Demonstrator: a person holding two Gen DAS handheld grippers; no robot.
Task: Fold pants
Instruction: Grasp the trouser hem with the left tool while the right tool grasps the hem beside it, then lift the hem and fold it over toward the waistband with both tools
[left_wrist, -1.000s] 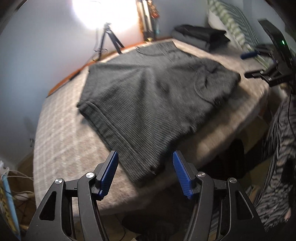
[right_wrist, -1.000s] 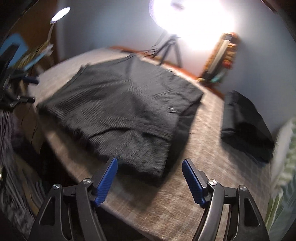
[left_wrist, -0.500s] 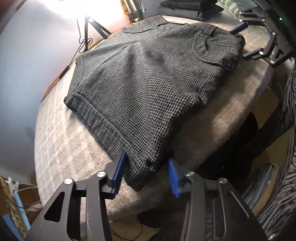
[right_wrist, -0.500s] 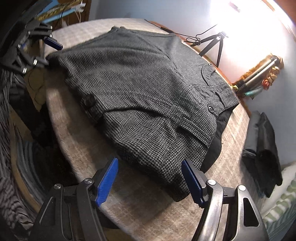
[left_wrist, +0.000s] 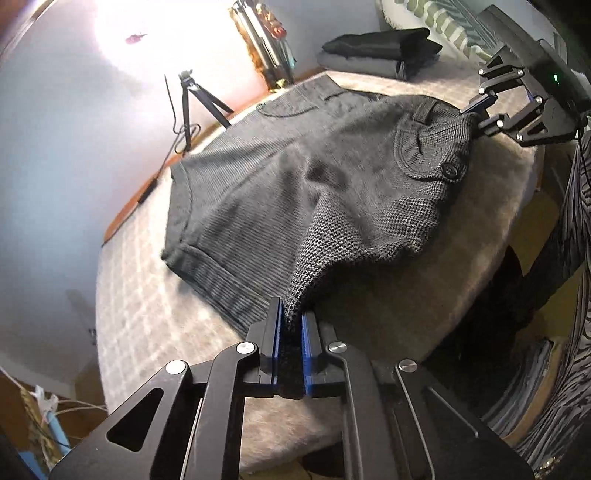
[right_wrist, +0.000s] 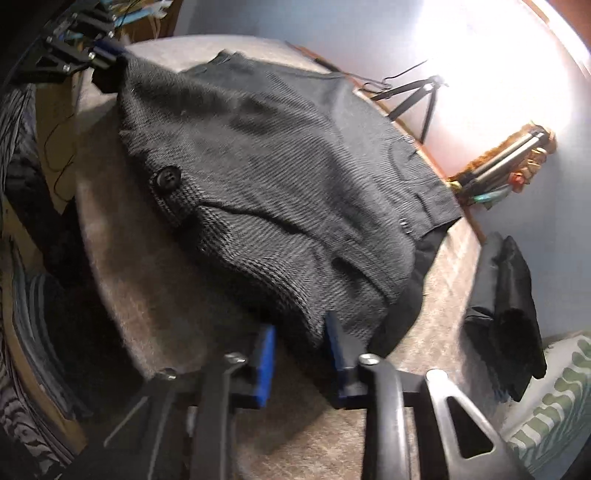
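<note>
My left gripper (left_wrist: 289, 334) is pinching a hem corner of the pants (left_wrist: 303, 177) between its blue pads (left_wrist: 274, 339) — the cloth is filling the narrow gap, and the jaws are closed tight on it. My right gripper (right_wrist: 301, 345) is working at the waistband end of the pants, and its blue pads (right_wrist: 266, 360) are standing a little apart with the grey fabric hanging down between them; in the left wrist view the corner of the waistband is lying between those fingers and lifting clear of the bed, but I cannot tell whether the jaws are fully clamping it. The right wrist view is blurred.

The pants are lying spread on the grey checked blanket (left_wrist: 140, 306) that is covering the bed, with their near edge rising off it where I am holding them. They are short, made of a dark grey houndstooth weave, with a turned-up cuff at the hem, a curved pocket flap carrying a large black button (right_wrist: 167, 180), and a black lining (right_wrist: 413, 291) showing under the waistband. Beyond the waistband end of the pants, a folded stack of dark clothes (left_wrist: 380, 50) is sitting on the blanket — well apart from them. Past the far edge of the pants, a tripod (left_wrist: 192, 96) is standing under a glaring lamp.
</note>
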